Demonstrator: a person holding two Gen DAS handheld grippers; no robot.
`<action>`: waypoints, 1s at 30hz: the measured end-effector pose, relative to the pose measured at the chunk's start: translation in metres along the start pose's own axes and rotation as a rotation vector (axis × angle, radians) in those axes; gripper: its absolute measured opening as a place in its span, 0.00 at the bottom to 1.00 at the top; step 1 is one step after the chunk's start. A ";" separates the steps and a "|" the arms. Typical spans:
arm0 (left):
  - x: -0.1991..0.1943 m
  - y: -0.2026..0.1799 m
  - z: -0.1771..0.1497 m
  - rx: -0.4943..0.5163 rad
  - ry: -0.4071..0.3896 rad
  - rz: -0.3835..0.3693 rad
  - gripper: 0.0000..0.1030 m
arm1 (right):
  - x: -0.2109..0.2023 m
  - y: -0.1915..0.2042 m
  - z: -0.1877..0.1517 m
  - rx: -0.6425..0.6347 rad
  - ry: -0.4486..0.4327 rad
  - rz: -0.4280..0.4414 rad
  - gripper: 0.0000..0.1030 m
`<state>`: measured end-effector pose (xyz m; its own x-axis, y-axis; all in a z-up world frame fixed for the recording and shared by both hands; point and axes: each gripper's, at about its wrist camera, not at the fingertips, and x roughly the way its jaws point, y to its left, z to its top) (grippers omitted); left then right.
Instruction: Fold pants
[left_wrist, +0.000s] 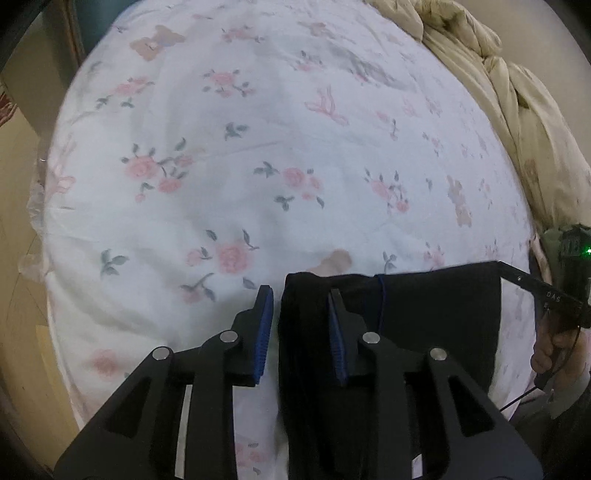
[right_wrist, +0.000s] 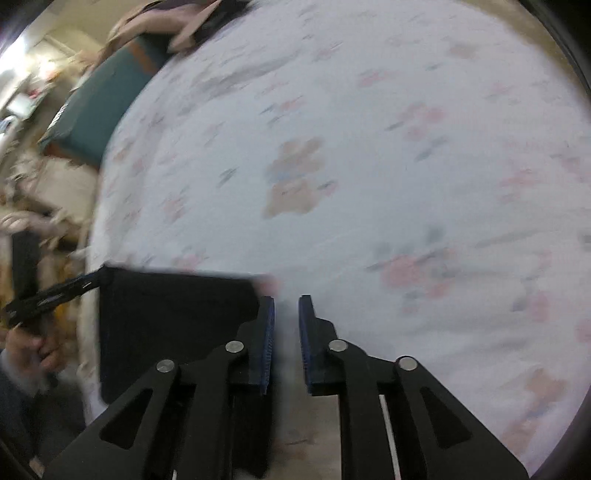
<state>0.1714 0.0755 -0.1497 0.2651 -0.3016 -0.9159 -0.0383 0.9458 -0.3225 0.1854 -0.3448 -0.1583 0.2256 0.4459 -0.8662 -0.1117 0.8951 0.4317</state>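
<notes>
The black pants lie folded near the front edge of the flowered bed sheet. My left gripper is open, its fingers straddling the left edge of the pants; nothing is pinched. In the right wrist view the pants lie left of my right gripper, which is open with a narrow gap and empty above the sheet. The right gripper also shows at the pants' right corner in the left wrist view. The left gripper shows at the pants' left corner in the right wrist view.
A beige quilt is bunched along the right side of the bed. A teal cushion and clutter lie past the bed's far left in the blurred right wrist view. Floor shows left of the bed.
</notes>
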 end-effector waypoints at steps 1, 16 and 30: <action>-0.002 -0.003 0.001 -0.003 -0.011 0.009 0.26 | -0.003 -0.005 0.001 0.026 -0.012 0.020 0.17; 0.023 -0.009 0.012 0.026 0.005 -0.024 0.41 | 0.036 0.025 0.006 -0.041 0.108 0.083 0.51; -0.028 -0.057 0.030 0.256 -0.260 -0.031 0.10 | -0.001 0.039 0.024 -0.155 -0.070 0.081 0.13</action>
<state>0.1954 0.0335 -0.0981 0.4995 -0.3206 -0.8048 0.2067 0.9463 -0.2486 0.2036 -0.3109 -0.1347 0.2759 0.5200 -0.8084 -0.2785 0.8482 0.4506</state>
